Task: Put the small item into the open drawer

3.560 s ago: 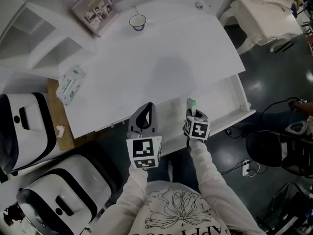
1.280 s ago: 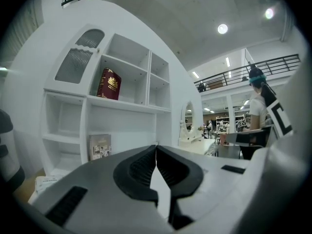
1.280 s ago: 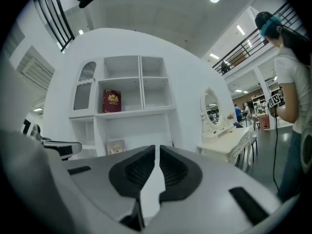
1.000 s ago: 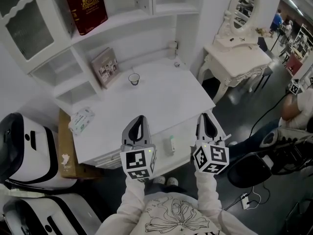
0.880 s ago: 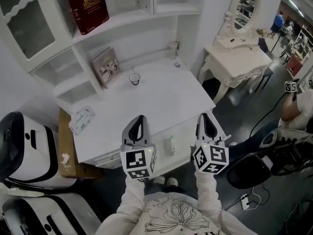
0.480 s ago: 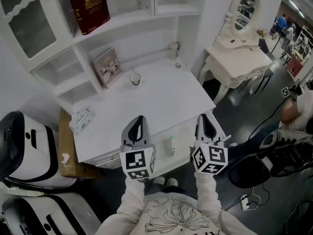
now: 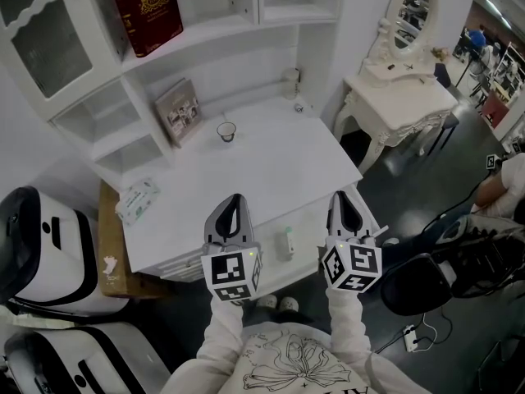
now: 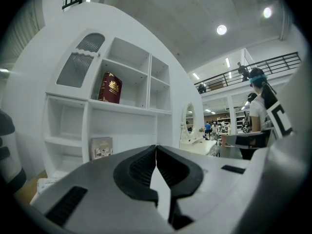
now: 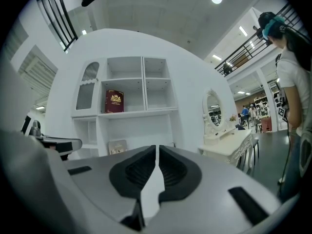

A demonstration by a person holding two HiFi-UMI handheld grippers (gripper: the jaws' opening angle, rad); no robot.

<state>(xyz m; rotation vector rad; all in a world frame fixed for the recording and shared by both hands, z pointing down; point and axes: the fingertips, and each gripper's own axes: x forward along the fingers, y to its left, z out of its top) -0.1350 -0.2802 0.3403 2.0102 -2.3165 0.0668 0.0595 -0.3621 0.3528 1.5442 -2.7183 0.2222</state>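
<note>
The small item, a white tube with a green cap, lies inside the open drawer under the front edge of the white desk. In the head view my left gripper is raised to the left of the tube, and my right gripper is raised to its right. Both are above the drawer and touch nothing. In the left gripper view the left gripper is shut and empty. The right gripper is also shut and empty in its own view.
On the desk stand a small cup, a leaning booklet and a wipes pack. Shelves with a red book rise behind. A white dressing table and a black chair are at the right, white machines at the left.
A few seconds ago my right gripper held the tube over the drawer; now the tube lies in the drawer and both grippers are drawn back. Over the last second nothing has visibly moved.
</note>
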